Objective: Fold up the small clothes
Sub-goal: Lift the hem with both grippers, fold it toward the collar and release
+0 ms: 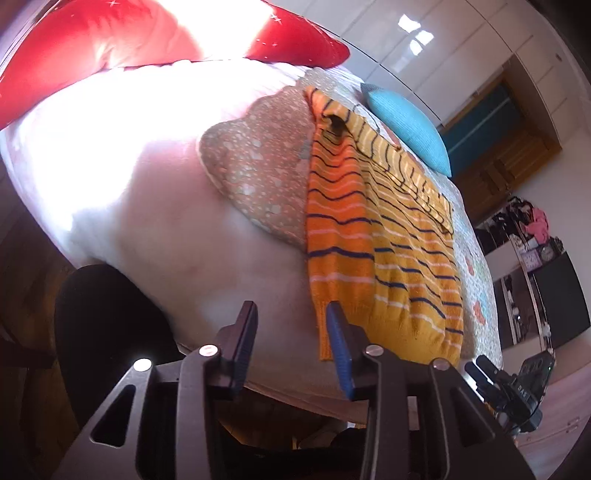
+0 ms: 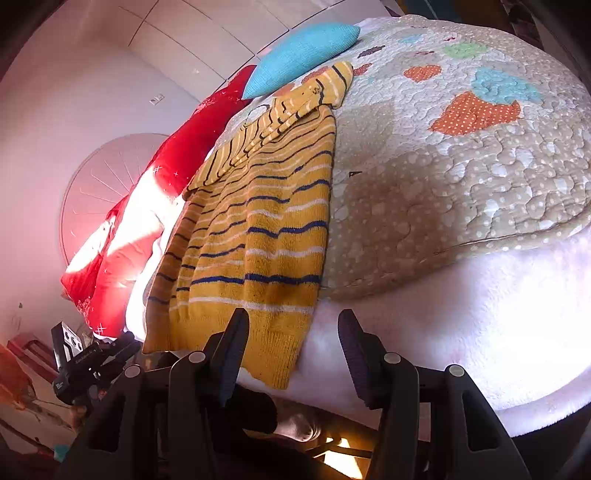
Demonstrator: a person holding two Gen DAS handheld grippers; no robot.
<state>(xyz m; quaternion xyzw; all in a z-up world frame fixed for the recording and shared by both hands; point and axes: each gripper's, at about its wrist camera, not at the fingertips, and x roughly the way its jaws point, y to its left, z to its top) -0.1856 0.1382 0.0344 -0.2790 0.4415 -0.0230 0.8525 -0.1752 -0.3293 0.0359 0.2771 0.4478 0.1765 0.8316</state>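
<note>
A small yellow-orange knit sweater [image 1: 384,236] with navy and white stripes lies flat on the bed, sleeves folded over its body, hem toward me. It also shows in the right wrist view [image 2: 255,229]. My left gripper [image 1: 291,314] is open and empty, just in front of the hem's left corner. My right gripper [image 2: 291,321] is open and empty, just in front of the hem's right corner. The other gripper shows at the edge of each view [image 1: 509,387] [image 2: 85,365].
The sweater lies on a dotted beige patchwork quilt [image 2: 461,177] over a white fleece blanket [image 1: 155,206]. A teal cushion [image 1: 410,125] and red pillows [image 1: 166,33] lie behind it. A black chair back [image 1: 107,325] stands at the bed's edge. Cupboards stand beyond.
</note>
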